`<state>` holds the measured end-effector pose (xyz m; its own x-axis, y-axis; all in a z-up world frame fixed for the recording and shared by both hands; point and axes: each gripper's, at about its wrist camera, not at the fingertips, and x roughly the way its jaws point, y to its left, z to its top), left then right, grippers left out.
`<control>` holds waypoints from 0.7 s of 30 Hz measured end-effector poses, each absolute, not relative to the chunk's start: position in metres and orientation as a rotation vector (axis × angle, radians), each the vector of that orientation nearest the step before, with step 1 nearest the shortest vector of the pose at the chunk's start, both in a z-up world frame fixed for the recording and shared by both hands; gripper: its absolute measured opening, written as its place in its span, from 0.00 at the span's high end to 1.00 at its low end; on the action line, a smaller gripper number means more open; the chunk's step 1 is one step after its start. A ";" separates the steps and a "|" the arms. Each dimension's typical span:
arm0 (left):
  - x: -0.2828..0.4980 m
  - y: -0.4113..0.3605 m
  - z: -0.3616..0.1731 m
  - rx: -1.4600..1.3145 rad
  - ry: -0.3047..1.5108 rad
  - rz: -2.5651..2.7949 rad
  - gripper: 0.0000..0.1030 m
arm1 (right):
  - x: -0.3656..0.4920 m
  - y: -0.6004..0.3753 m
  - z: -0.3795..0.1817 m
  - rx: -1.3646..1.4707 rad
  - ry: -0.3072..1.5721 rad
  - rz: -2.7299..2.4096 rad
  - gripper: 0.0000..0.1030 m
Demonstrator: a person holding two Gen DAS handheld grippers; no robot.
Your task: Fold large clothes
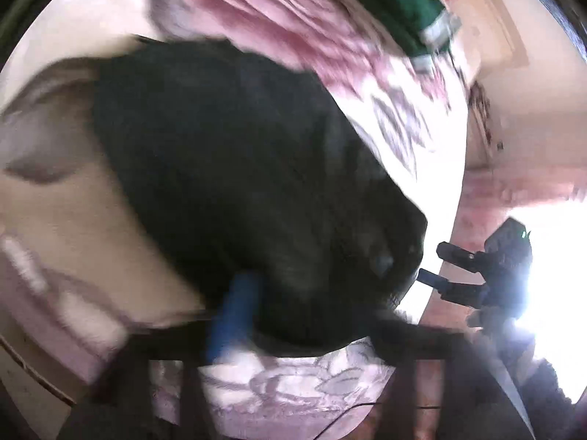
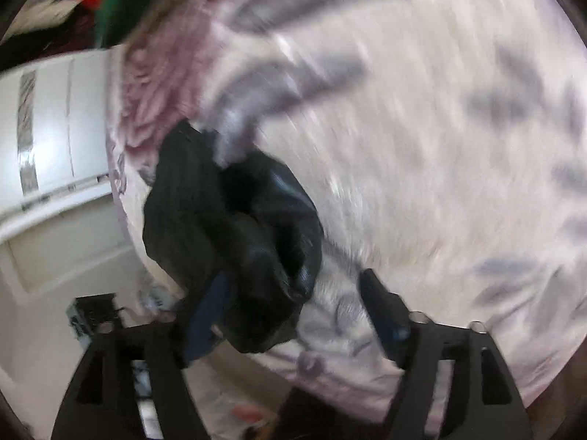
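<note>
Both views are smeared with motion blur, so only the broad layout is sure. The black garment (image 1: 256,183) lies bunched on a bed covered by a pale sheet with a grey leaf print (image 2: 440,128), close to the bed's near edge, with a pink ruffled cloth (image 1: 286,11) and a green and red item (image 1: 396,3) farther off on the bed. In the left wrist view the left gripper (image 1: 301,315) is buried in the dark fabric: one blue finger pad (image 1: 234,311) shows against the cloth while the other finger is hidden, so its jaws look closed over a bunch of the garment, though how firm the pinch is cannot be told. In the right wrist view the right gripper (image 2: 293,315) has its jaws spread wide, the left blue pad (image 2: 209,315) touching the crumpled black mass (image 2: 234,227) and the other finger clear of it over the sheet; it holds nothing. The step looks like gathering the garment to spread it before any fold. To do it well, the right gripper should find a true edge or corner, not the middle of the lump, and close on a single layer without nipping the sheet beneath. Then both should draw apart evenly to shake out the bundle, keeping it over the bed and not off the near edge.
</note>
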<state>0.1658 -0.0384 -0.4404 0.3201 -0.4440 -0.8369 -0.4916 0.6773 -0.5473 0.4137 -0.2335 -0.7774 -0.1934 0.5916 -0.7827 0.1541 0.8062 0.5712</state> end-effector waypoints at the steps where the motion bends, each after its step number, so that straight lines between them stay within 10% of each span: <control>1: 0.155 -0.026 -0.437 -0.925 1.268 0.068 0.21 | 0.419 -0.230 -0.774 0.561 1.717 0.468 0.13; 4: 0.130 0.003 -0.441 -0.955 1.282 0.154 0.21 | 0.433 -0.195 -0.795 0.509 1.706 0.568 0.13; 8: 0.115 0.031 -0.452 -0.951 1.323 0.213 0.21 | 0.424 -0.189 -0.846 0.806 1.838 0.494 0.56; 10: 0.110 0.045 -0.454 -0.936 1.345 0.219 0.21 | 0.409 -0.232 -0.877 1.218 1.826 0.366 0.60; 14: 0.121 0.061 -0.460 -0.888 1.395 0.177 0.21 | 0.392 -0.265 -0.874 1.227 1.700 0.221 0.39; 21: 0.191 0.061 -0.454 -0.753 1.426 -0.031 0.21 | 0.345 -0.265 -0.759 1.092 1.415 0.154 0.38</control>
<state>0.1911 0.0610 -0.4540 0.1847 -0.4495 -0.8740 -0.4107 0.7726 -0.4841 0.3446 -0.2653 -0.7594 0.2316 0.6699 -0.7054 0.5029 0.5383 0.6763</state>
